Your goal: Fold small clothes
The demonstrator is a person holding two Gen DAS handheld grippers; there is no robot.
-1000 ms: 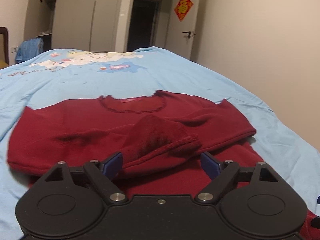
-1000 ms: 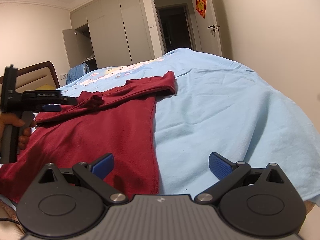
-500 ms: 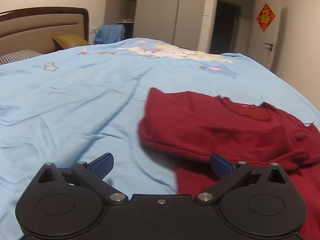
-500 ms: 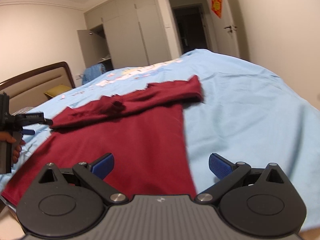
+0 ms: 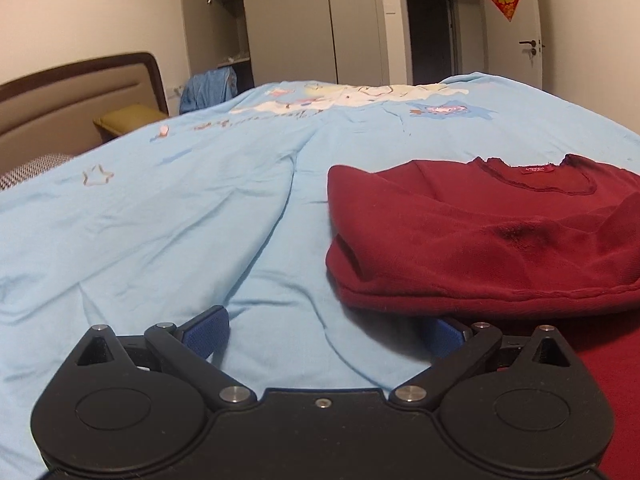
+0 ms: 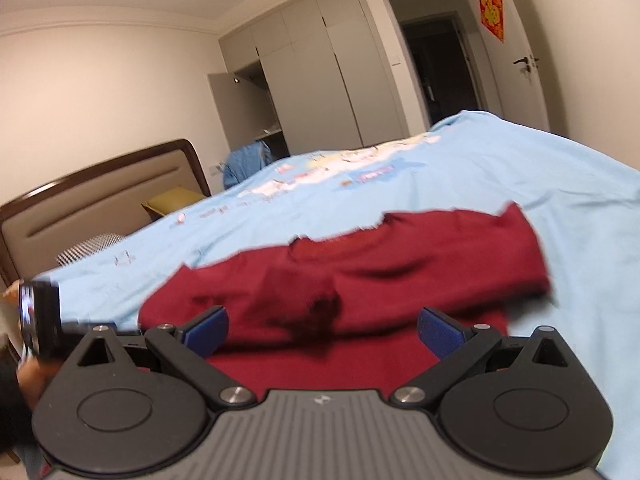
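A dark red sweater [image 5: 480, 236] lies flat on the light blue bedspread [image 5: 160, 216], collar away from me, with both sleeves folded across the chest. My left gripper [image 5: 324, 330] is open and low over the spread at the sweater's left folded edge; its right finger sits just under that edge. My right gripper [image 6: 322, 330] is open above the sweater [image 6: 360, 268], over its lower body, with nothing between the fingers. The left gripper [image 6: 44, 320] and the hand holding it show at the left edge of the right wrist view.
A padded headboard [image 5: 76, 104] with an olive pillow [image 5: 128, 122] and a checked pillow [image 5: 32, 168] stands at the left. Grey wardrobes [image 5: 304, 20], one door open, and a dark doorway [image 5: 430, 32] lie beyond the bed. A blue garment [image 5: 208, 92] hangs behind it.
My left gripper swung from the sweater's middle to its left folded edge and sank toward the bedspread. My right gripper moved left, from the sweater's right edge to over its lower body.
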